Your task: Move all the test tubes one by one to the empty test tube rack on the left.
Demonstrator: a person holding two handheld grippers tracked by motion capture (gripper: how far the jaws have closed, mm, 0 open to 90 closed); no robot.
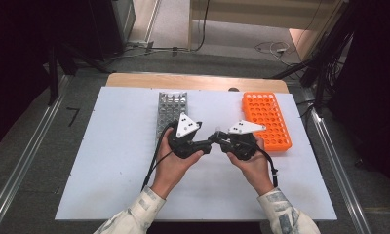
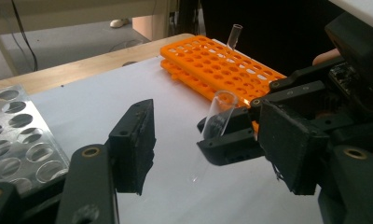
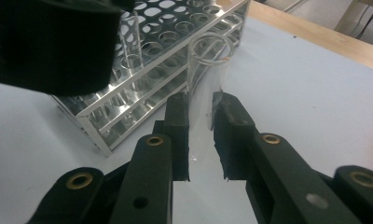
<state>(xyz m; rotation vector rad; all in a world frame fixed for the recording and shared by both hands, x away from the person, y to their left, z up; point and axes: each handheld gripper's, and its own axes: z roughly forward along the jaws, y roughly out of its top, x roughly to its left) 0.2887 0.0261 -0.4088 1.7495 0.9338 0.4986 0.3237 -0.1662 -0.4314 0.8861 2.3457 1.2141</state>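
Note:
A clear test tube (image 3: 208, 60) stands nearly upright between the pads of my right gripper (image 3: 201, 100), which is shut on its lower part. In the left gripper view the same test tube (image 2: 219, 109) sits in the right gripper (image 2: 222, 133), with its open mouth up. My left gripper (image 2: 206, 116) is open, with its two jaws standing either side of the tube and not touching it. In the high view the left gripper (image 1: 208, 143) and the right gripper (image 1: 218, 140) meet tip to tip over the middle of the white board.
A silver metal rack (image 1: 172, 109) stands at the back centre-left and an orange rack (image 1: 266, 119) at the back right. One tube (image 2: 234, 35) stands in the orange rack. The white board (image 1: 120, 161) covers the table, and a wooden edge (image 1: 198, 80) runs behind it.

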